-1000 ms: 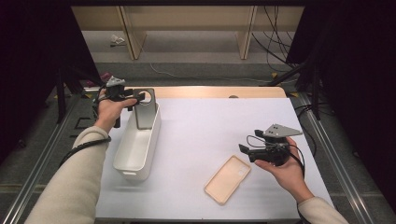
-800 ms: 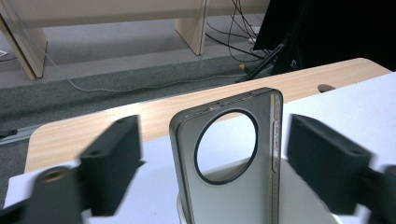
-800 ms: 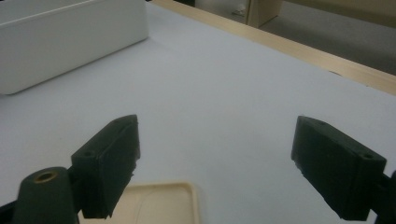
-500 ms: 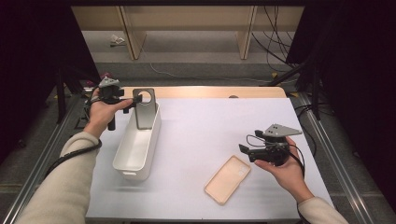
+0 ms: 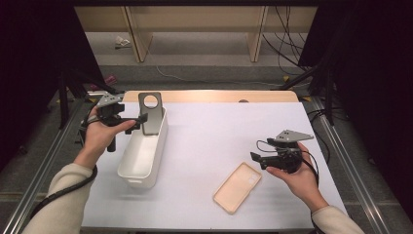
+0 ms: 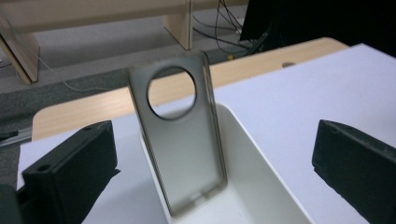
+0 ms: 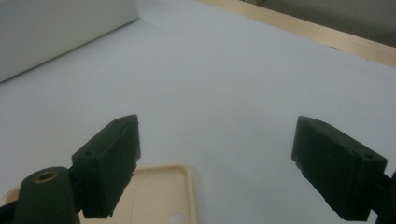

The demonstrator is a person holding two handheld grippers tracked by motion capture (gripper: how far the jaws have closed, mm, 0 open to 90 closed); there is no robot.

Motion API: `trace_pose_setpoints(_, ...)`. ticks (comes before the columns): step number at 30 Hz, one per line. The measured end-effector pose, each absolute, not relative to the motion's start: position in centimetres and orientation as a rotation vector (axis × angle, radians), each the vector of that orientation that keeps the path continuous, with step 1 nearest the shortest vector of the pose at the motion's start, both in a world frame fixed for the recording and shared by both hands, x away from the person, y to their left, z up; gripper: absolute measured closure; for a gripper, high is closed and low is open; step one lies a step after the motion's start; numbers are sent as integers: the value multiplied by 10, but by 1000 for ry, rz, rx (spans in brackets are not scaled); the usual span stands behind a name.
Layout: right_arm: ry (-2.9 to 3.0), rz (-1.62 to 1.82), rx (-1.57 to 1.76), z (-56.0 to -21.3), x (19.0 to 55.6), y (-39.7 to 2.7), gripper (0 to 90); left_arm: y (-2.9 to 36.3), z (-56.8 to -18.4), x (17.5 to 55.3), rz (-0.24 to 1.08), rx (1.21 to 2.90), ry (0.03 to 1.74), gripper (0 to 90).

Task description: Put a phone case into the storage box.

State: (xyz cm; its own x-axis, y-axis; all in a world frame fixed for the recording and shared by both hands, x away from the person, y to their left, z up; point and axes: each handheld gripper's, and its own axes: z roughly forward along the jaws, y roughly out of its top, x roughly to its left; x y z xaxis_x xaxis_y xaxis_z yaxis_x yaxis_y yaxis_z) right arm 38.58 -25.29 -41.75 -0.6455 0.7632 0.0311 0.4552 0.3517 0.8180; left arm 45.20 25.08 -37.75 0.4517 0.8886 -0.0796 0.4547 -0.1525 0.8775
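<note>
A grey phone case [image 5: 150, 113] with a round hole stands upright, leaning in the far end of a white bin [image 5: 141, 163]. My left gripper [image 5: 136, 118] hangs just left of it. Its jaws have just been opening and now stand wide, with nothing pressed between them. In the left gripper view the grey case [image 6: 180, 140] rises out of the bin [image 6: 261, 186], ahead of the open left gripper [image 6: 215, 140]. A beige phone case [image 5: 238, 187] lies flat on the white table. My right gripper [image 5: 257, 158] hovers open just right of it, above the beige case's corner [image 7: 159, 196].
The white table cover [image 5: 219, 131] spreads between the bin and the beige case. A wooden strip [image 5: 209, 96] runs along the far edge. Metal rails [image 5: 341, 146] flank both sides. The bin's wall [image 7: 60, 28] shows far off in the right gripper view.
My left gripper has let go of the grey case, opened and drawn back to the left. The case stays standing in the bin. The right hand has kept still.
</note>
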Motion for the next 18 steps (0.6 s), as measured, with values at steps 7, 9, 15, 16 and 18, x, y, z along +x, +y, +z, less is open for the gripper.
trace_pose_setpoints(7,2315,1159,1080,-421,386,-251,165,237,-380,428,553,1779,1085,11)
trace_pose_setpoints(9,2329,1149,1081,-421,386,-251,178,234,-381,422,557,1777,1064,18)
trace_pose_setpoints(15,2413,1068,1049,-420,383,-250,475,228,-383,401,555,1741,1020,42)
trace_pose_setpoints(16,2433,1036,1050,-421,382,-250,524,225,-386,394,550,1741,1008,52)
trace_pose_setpoints(18,2457,1011,1060,-421,382,-250,579,225,-387,392,545,1747,1009,61)
